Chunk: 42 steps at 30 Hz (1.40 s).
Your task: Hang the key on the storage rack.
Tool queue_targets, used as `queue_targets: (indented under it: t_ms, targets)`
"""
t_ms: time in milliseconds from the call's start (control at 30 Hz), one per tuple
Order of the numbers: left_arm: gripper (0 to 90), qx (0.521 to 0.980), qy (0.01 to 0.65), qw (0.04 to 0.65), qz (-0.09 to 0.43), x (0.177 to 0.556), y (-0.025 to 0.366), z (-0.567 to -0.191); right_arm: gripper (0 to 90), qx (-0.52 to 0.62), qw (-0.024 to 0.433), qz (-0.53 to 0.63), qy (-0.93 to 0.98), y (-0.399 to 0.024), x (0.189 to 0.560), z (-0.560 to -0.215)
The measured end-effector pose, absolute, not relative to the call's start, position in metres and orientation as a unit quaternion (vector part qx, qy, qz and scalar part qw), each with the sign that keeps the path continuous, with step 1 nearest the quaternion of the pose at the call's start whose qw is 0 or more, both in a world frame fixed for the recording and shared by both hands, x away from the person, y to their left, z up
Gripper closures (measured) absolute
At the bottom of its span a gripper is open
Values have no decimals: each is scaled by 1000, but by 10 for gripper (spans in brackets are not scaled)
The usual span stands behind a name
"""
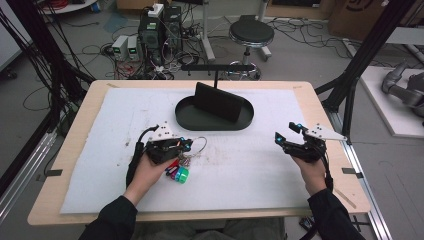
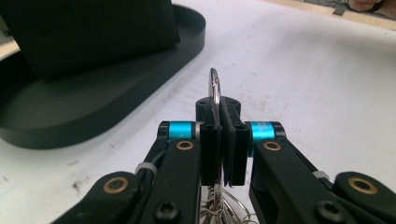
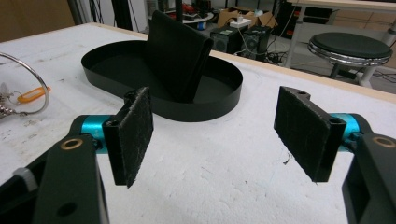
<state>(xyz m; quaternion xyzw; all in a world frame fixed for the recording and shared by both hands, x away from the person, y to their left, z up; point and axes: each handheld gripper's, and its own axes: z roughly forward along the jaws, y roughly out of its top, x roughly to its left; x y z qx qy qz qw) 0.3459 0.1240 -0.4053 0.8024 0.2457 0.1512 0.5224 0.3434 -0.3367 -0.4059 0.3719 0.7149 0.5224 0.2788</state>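
Left gripper (image 2: 219,109) pinches the key ring (image 2: 214,86) between closed pads, just above the white mat (image 1: 280,175) near the black tray (image 1: 240,122); keys dangle beneath. Right gripper (image 3: 219,140) gapes wide, holding nothing.

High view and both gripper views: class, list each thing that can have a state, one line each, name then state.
Left claw: shut on the key ring.
Right claw: open, nothing between its pads.
Key ring: pinched, upright, tags hanging.
Black oval tray: on the mat, black wallet upright inside.
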Motion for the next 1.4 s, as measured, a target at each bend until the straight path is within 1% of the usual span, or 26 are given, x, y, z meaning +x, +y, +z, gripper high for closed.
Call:
queue_targets:
  t_ms: [633, 1100, 1400]
  targets:
    - [866, 766, 232, 571, 185, 346, 141, -354, 271, 376, 276, 524, 713, -337, 345, -407]
    - [866, 752, 225, 581, 214, 359, 138, -316, 271, 378, 276, 524, 712, -339, 345, -406]
    - [866, 744, 230, 584, 231, 372, 138, -300, 271, 377, 276, 525, 712, -339, 346, -406]
